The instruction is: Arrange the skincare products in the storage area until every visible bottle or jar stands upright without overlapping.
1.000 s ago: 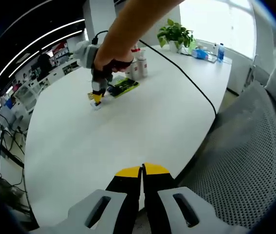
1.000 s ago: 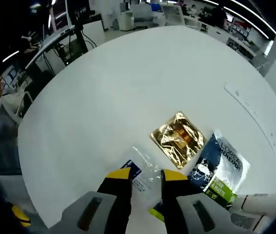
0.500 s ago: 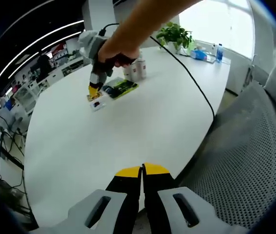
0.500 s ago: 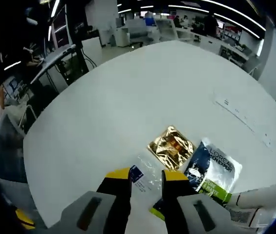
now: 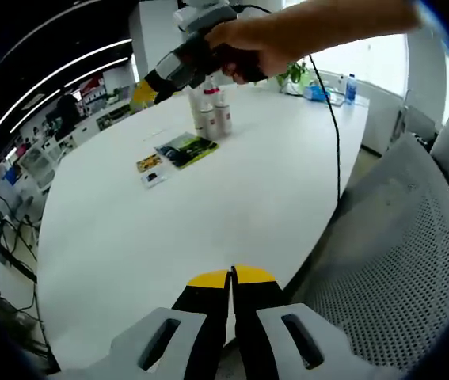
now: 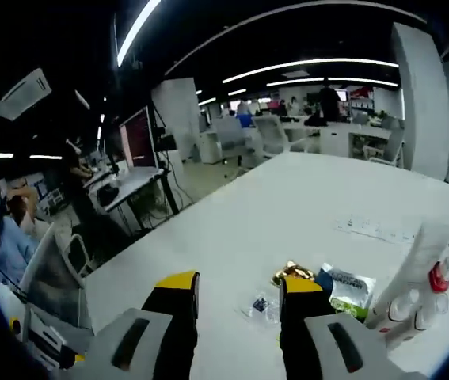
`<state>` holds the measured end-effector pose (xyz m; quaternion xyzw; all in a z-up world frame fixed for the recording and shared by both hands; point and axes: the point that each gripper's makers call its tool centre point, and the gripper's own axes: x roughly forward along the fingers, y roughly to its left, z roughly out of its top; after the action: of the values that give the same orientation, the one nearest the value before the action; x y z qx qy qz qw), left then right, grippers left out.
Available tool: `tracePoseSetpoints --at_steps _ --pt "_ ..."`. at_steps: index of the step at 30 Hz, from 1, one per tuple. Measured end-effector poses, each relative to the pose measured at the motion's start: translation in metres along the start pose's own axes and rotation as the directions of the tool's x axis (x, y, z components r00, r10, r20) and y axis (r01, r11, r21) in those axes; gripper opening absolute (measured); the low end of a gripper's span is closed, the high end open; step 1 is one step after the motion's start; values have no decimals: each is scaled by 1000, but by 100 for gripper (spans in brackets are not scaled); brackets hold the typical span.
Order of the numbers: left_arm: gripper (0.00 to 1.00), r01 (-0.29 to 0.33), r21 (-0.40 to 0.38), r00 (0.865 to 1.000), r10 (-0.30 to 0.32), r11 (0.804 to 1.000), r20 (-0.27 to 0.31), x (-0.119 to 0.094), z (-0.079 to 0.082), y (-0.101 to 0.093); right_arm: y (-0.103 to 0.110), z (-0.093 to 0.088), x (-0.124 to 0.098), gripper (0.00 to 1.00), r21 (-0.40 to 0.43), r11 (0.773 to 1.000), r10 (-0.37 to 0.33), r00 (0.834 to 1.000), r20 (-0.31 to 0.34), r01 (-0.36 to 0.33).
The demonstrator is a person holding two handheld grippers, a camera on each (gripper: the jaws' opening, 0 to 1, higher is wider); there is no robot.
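I'm holding the right gripper (image 5: 149, 81) up off the white table (image 5: 208, 206), jaws parted w/ nothing btwn them, prob. to get a clear look at the bottles (image 5: 211, 111). I'm parking the left gripper (image 5: 232, 279) at the table's near edge, jaws pressed together, empty. The bottles are standing upright, long axes vertical, caps up, just behind the green sachet (image 5: 186, 148).

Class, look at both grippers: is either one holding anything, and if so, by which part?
Nothing is held. The left gripper is shut and empty; the right gripper is open with nothing between its jaws.
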<state>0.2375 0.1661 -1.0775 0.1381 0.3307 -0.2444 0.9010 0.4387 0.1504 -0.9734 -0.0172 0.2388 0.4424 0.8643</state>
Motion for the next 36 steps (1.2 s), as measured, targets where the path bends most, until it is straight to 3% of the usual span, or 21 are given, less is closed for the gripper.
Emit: tracePoseSetpoints --at_steps 3,8,10,12,14,19,22,25,27,28,30,31,33,36 --pt "0 8 4 1000 -8 1000 19 -2 3 -1 17 -10 -24 38 31 999 40 999 8 -40" --pt "0 13 -9 999 -12 1000 45 -5 7 0 47 -27 -65 40 -49 997 63 997 50 -60" --pt "0 19 -18 998 -18 1000 52 -5 7 0 57 -36 -72 40 -63 996 73 996 42 -71" --pt "0 25 -15 998 -24 1000 55 -5 7 -1 66 -49 -79 42 -127 989 83 997 6 -81" --pt "0 28 -18 998 -27 999 63 -6 7 0 73 -54 -86 45 -131 989 78 997 20 -75" --pt "0 34 -33 998 -33 999 52 -8 1 3 76 -60 -99 49 -88 995 55 996 63 -50" --pt "0 49 -68 996 -44 996 81 -10 8 3 73 -67 -113 45 -118 993 10 996 93 1" --pt "0 46 -69 994 -39 997 100 -13 11 5 70 -76 -119 52 -73 997 -8 995 97 15" --pt "0 52 -78 982 -37 996 187 -19 28 5 67 -79 -124 53 -66 997 -34 993 111 42" --pt "0 69 -77 979 -52 995 198 -21 30 4 68 -80 -126 53 -62 997 -35 992 120 43" --pt "0 40 -148 971 -3 988 239 -27 35 15 70 -82 -129 53 -66 996 -47 991 123 55" --pt "0 49 -159 967 -7 986 253 -27 38 17 71 -83 -131 54 -74 995 -51 990 132 61" --pt "0 81 -198 970 -31 977 240 -25 35 14 72 -85 -133 53 -81 995 -54 989 140 66" --pt "0 79 -200 974 -32 977 226 -24 31 13 77 -94 -132 52 -120 991 -46 991 125 61"
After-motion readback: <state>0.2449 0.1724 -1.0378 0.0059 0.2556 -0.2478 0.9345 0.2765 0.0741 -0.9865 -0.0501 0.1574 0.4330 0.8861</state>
